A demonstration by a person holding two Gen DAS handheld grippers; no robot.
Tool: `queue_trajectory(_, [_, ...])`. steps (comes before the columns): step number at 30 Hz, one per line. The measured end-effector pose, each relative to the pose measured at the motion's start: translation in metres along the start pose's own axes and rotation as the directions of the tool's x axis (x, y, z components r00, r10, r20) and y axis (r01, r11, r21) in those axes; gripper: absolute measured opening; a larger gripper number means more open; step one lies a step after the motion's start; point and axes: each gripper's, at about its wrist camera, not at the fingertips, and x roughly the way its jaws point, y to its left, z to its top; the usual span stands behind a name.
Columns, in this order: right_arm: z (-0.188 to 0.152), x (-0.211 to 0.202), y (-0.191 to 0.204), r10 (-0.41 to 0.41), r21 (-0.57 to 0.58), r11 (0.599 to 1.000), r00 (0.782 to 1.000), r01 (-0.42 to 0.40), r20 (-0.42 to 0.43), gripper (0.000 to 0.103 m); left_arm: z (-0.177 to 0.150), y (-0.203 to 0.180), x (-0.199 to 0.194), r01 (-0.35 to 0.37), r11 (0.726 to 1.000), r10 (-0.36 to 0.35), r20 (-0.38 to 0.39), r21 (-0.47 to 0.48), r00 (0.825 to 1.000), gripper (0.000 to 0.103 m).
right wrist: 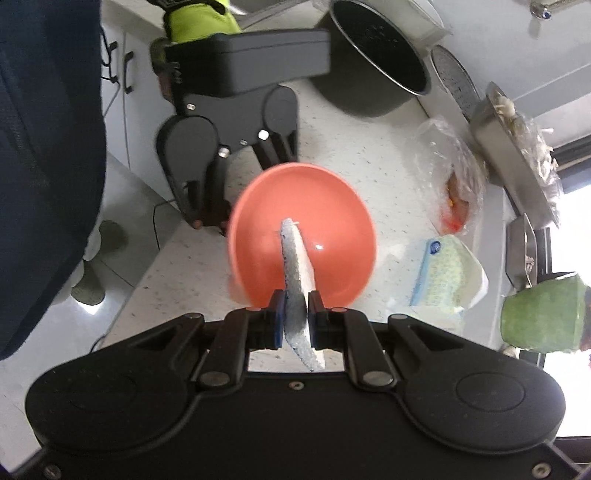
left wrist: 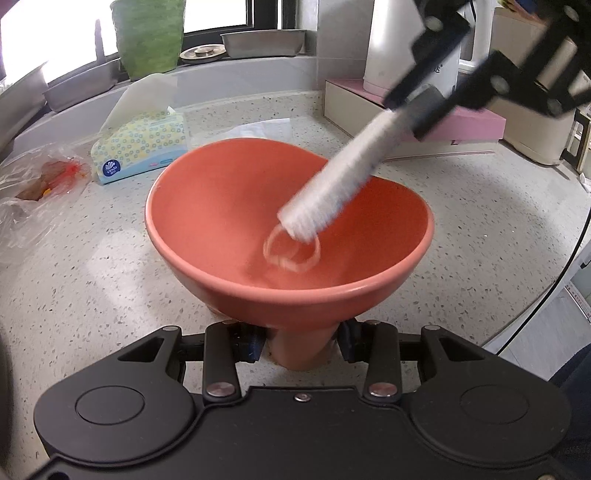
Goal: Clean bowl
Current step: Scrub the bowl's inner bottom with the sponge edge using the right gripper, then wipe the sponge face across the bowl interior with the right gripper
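Bowl: a coral-orange, glossy footed bowl stands tilted on the pale speckled stone bench, mouth towards the left wrist camera.
Left gripper: the black left gripper is clamped on the bowl's narrow foot, one blue pad on each side of it, at the near edge of the bench.
Right gripper: the black right gripper is closed on a flat white-and-grey sponge pad, pinched edgewise between its blue pads.
Sponge position: the free end of the sponge pad reaches down into the bowl and meets the inner wall near the bottom; it is blurred in the left wrist view.
Ring in bowl: a pale ring shape shows at the bottom of the bowl just under the sponge tip; what it is cannot be told.
Behind the bowl: a soft tissue pack with a blue and yellow pattern lies just beyond the rim, a white tissue sticking up from it.
Left of the bowl: a crumpled clear plastic bag with red and brown contents lies near.
Far edge: a green textured pot, steel trays and a round metal lid sit along the window sill.
Right side: a white appliance stands on a pink-topped box.
Right wrist view: a dark cooking pot stands well apart from the bowl.
Person: a dark blue sleeve fills the left side; a yellow-green glove holds the left gripper.
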Motion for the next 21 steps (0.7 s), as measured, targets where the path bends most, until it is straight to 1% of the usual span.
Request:
queue_trajectory(4, [0.007,-0.004,0.007,0.011,-0.009,1.000,1.000,-0.011,0.025,0.014,0.000,0.001,0.000,0.000,1.000,0.000,-0.001,0.000,1.000,0.038])
queue_trajectory(7, [0.014,-0.007,0.008,0.013,-0.016,1.000,0.999,-0.012,0.047,0.014,0.006,-0.012,0.003,-0.023,0.999,0.023,-0.001,-0.026,1.000,0.038])
queue_trajectory(9, [0.019,-0.008,0.006,0.010,-0.018,1.000,0.998,-0.008,0.060,0.014,0.007,-0.014,0.004,-0.025,0.999,0.025,-0.001,-0.031,1.000,0.038])
queue_trajectory(15, [0.033,-0.002,-0.010,-0.020,-0.031,0.999,0.996,0.023,0.089,0.013,0.007,-0.012,0.004,-0.017,0.999,0.017,-0.002,-0.028,1.000,0.038])
queue_trajectory(21, [0.049,0.003,-0.037,-0.066,-0.027,0.997,0.991,0.069,0.114,0.012,0.007,-0.010,0.004,-0.012,0.999,0.012,0.001,-0.032,1.000,0.038])
